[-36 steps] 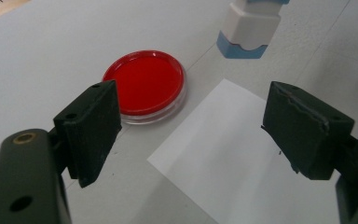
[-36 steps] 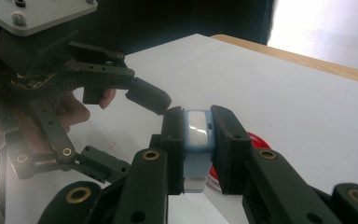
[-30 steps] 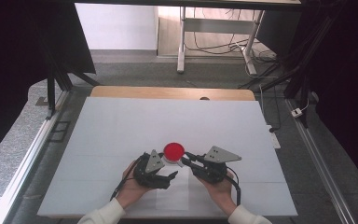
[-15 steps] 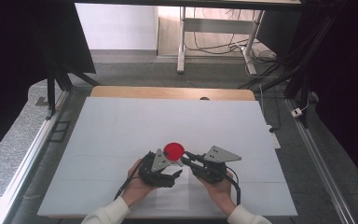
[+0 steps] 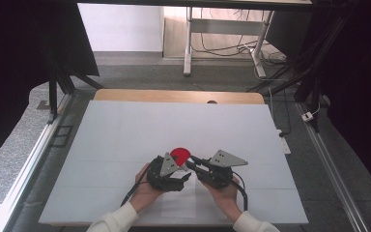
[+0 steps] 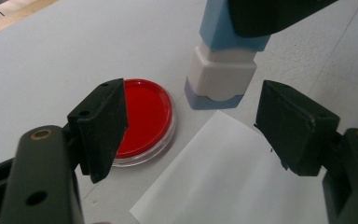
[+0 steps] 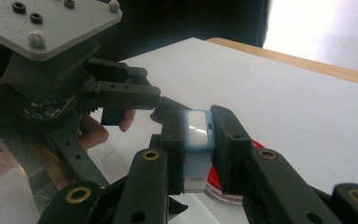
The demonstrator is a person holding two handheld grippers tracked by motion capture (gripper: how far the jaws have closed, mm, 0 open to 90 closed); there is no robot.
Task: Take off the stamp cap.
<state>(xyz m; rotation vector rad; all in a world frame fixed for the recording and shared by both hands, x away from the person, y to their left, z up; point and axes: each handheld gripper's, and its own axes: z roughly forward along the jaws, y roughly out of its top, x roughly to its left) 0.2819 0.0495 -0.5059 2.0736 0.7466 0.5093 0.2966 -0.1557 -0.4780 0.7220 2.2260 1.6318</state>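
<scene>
A blue-and-white stamp (image 7: 196, 147) is clamped between the fingers of the right gripper (image 7: 196, 140), as seen at the lower centre of the right gripper view, where both black pads press on its blue sides. In the left gripper view the same stamp (image 6: 223, 70) is seen at the upper centre of the frame, standing upright with its pale base touching the white table (image 6: 51, 56), just above the corner of a sheet of white paper (image 6: 223, 186). A round red ink pad (image 6: 147, 119) in a clear dish lies on the table just left of the stamp in that view, partly hidden behind the left-hand finger.

The fingers of the left gripper (image 6: 191, 126) are spread wide and have just been closing a little; nothing is gripped between them, only the paper and the table being seen in the gap.

In the high view both grippers are found at the lower centre of the frame, the left gripper (image 5: 176, 166) and the right gripper (image 5: 193, 165) close together, with the red ink pad (image 5: 180, 154) just above them. The paper (image 5: 178, 205) lies between the two hands near the lower table edge.
</scene>
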